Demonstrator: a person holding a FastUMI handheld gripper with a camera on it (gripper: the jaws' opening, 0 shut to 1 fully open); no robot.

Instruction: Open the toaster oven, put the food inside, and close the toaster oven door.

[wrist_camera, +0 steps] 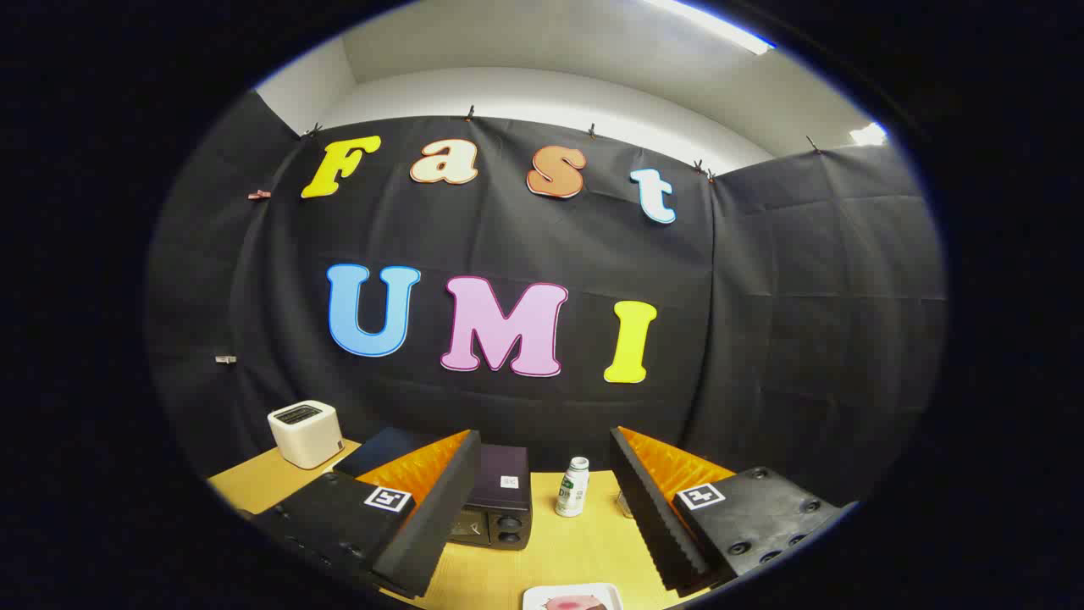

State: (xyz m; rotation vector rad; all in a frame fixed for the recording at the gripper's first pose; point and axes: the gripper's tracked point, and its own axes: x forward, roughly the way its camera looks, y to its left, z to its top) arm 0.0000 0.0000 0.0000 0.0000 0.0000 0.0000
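You are holding the gripper (542, 508) with its jaws spread wide and gripping nothing; bare table (584, 542) is showing between the two fingers. It is riding high and level above the table, well back from everything.

Just below the gap between the fingers, a white plate (572, 597) is lying at the near edge of the table with something pinkish on it, likely the food (566, 603), though it is too cut off to say what kind.

Beyond the fingers, a small bottle (573, 486) is standing upright near the middle of the table. Beside it, partly hidden behind the left finger, the dark oven (498, 500) is sitting with two knobs facing you. Its door is mostly hidden by that finger, so you cannot tell for sure how it stands; it is looking closed.

Farther off behind the left finger, a cream toaster (306, 433) is standing near the wall, apart from the oven.

Judgement: you are at the opening step, with nothing handled so far. The next move is calling for a drop and a swing left toward the oven front, jaws kept apart, to find the door handle. Watch the bottle; it is standing close beside the oven.
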